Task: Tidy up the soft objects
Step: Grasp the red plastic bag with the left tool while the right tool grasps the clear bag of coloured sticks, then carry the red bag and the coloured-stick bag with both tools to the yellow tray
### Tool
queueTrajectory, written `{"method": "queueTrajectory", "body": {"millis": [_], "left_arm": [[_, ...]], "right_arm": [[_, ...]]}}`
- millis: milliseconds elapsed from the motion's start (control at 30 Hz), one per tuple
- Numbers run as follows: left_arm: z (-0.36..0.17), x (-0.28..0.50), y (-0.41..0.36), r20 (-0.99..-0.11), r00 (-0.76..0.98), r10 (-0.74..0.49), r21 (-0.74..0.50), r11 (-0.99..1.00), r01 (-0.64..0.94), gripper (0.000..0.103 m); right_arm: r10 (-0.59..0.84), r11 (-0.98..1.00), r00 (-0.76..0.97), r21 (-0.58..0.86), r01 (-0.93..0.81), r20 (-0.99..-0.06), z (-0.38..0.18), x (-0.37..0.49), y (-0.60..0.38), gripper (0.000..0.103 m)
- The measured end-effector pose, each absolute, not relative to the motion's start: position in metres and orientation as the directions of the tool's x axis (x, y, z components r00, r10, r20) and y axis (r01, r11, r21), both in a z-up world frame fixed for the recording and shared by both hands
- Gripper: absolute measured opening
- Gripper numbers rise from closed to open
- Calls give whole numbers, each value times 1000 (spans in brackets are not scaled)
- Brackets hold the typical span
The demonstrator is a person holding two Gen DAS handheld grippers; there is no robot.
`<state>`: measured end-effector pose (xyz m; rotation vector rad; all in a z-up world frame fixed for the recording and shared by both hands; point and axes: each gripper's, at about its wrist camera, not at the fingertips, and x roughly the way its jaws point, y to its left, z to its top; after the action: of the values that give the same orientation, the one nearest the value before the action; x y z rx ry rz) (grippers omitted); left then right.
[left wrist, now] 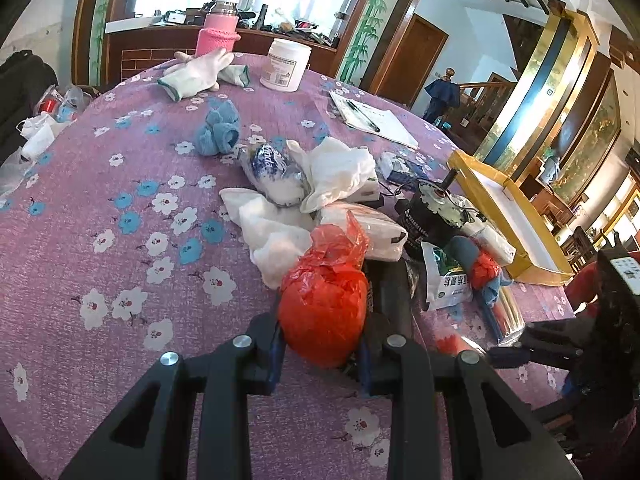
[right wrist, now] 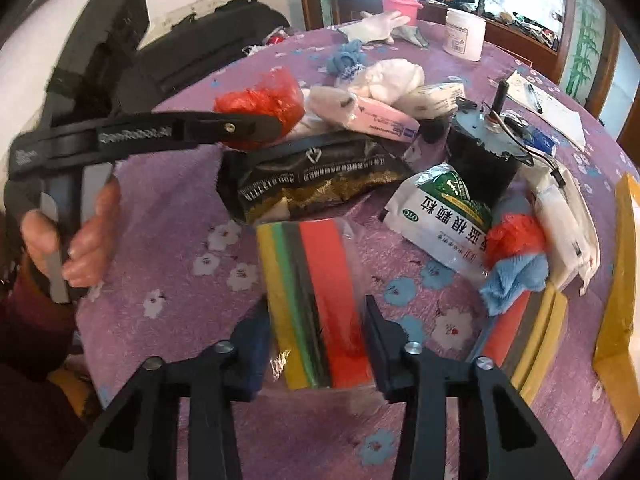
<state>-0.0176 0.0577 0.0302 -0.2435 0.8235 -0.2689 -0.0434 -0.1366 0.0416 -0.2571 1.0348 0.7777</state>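
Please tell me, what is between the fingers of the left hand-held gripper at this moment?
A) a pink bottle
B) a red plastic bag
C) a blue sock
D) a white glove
B: in the left wrist view the left hand-held gripper has its fingers pressed on both sides of the crumpled red plastic bag.

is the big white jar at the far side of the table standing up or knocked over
Standing upright. The white jar rests on its base with its lid on top, behind the white gloves.
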Motion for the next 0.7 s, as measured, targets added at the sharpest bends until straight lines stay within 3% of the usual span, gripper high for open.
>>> {"method": "queueTrajectory", "body": {"millis": [400, 700], "left_arm": [[43, -32, 47, -647, 698, -307, -264, 949, 173, 28], [58, -34, 30, -661, 685, -305, -245, 951, 187, 28]], "right_arm": [[574, 777, 451, 280, -563, -683, 92, -52, -179, 42], [615, 774, 483, 362, -519, -623, 107, -30, -192, 42]]}}
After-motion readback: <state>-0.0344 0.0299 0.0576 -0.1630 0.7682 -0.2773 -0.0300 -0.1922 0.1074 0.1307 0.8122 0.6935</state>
